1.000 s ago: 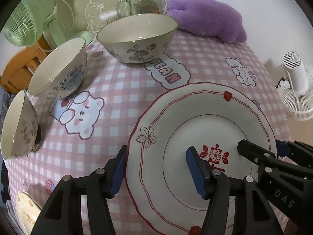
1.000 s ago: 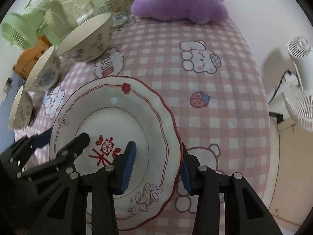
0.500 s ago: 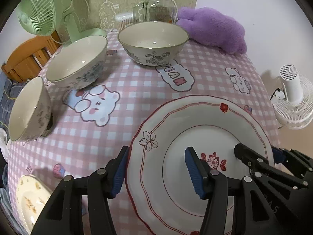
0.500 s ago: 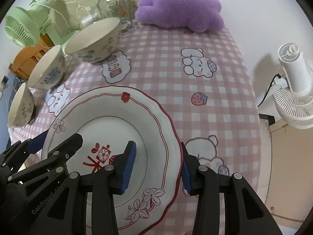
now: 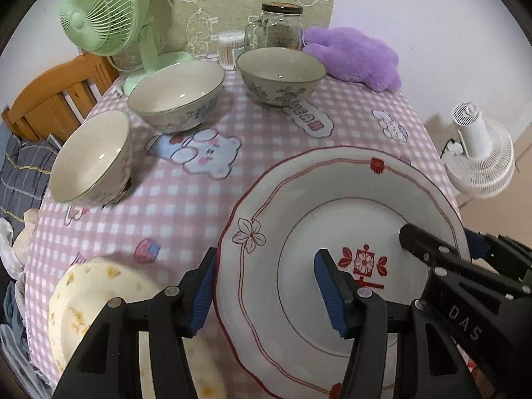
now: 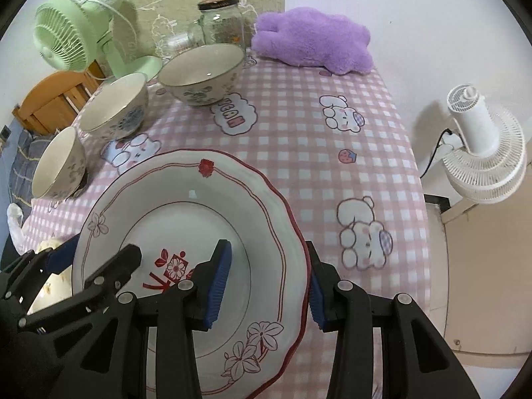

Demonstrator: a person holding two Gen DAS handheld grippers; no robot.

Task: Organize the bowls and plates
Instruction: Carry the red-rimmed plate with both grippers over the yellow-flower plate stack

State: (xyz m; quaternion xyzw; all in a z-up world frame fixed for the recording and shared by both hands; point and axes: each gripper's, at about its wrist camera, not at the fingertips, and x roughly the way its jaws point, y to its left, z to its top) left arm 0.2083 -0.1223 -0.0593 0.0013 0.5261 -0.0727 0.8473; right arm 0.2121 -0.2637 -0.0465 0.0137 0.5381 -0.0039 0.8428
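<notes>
Left gripper [image 5: 266, 291]: clenched on white plate [image 5: 332, 206], left rim between jaws.
Right gripper [image 6: 266, 281]: clenched on its right rim.

— What did your claws look like?
— My left gripper [image 5: 266, 294], at the frame's bottom, had matte black arms, ribbed blue pads [image 5: 327, 294] and silver screws.
— And the other?
— My right gripper [image 6: 266, 286] matched; "DAS" was printed in white.

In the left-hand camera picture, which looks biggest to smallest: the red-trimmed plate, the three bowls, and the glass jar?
1. Red-trimmed plate, though it is nearest the camera.
2-4. Near bowl, middle bowl and far bowl look alike; distance makes ranking unsure.
5. Glass jar, farthest away.
</notes>
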